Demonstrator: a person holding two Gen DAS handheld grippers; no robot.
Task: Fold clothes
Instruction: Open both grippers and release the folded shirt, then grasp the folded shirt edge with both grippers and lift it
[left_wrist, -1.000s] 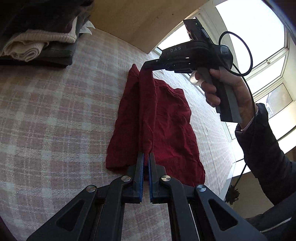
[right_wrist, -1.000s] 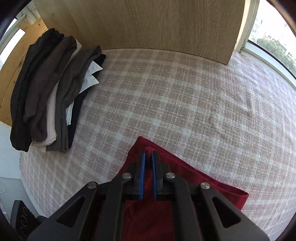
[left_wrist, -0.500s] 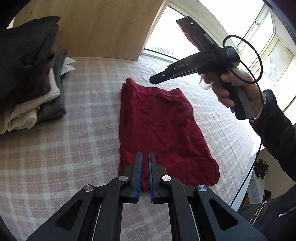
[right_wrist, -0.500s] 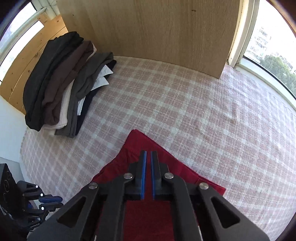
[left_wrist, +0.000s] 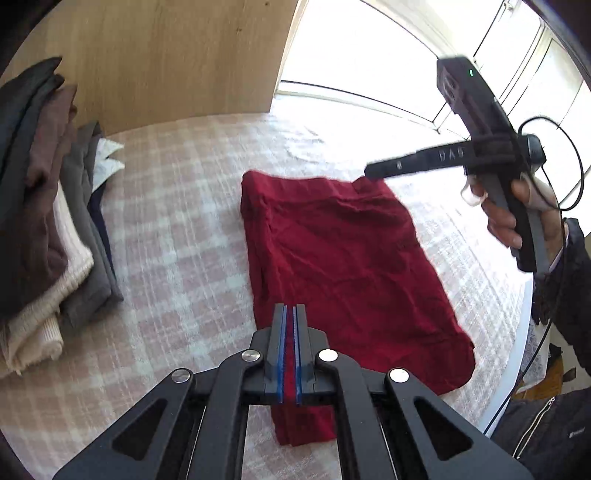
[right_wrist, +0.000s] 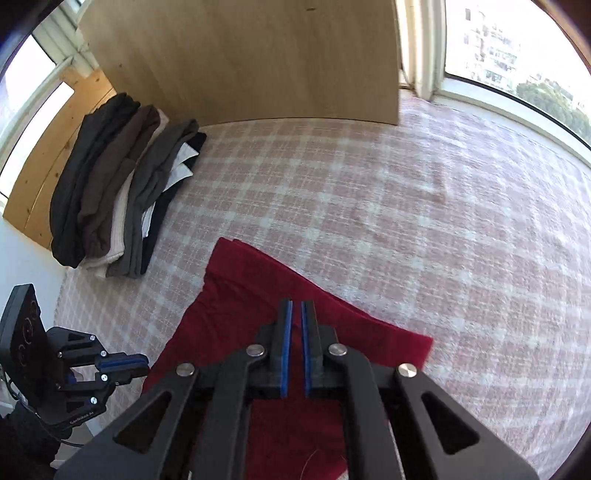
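Observation:
A dark red garment (left_wrist: 343, 258) lies folded flat on the plaid-covered surface (left_wrist: 177, 229); it also shows in the right wrist view (right_wrist: 258, 295). My left gripper (left_wrist: 290, 314) is shut and empty, raised over the garment's near left edge. My right gripper (right_wrist: 296, 308) is shut and empty, raised over the garment's far end. In the left wrist view the right gripper (left_wrist: 373, 171) hovers above the far right corner. In the right wrist view the left gripper (right_wrist: 142, 363) shows at the lower left.
A stack of folded clothes (left_wrist: 44, 206) sits at the left, also in the right wrist view (right_wrist: 122, 184). A wooden panel (right_wrist: 240, 59) stands behind the surface. Windows (left_wrist: 406, 66) run along the right. The surface's edge (left_wrist: 517, 332) drops off at the right.
Both grippers let go of the raised fold, which now lies flat. Both have lifted and pulled back from the garment.

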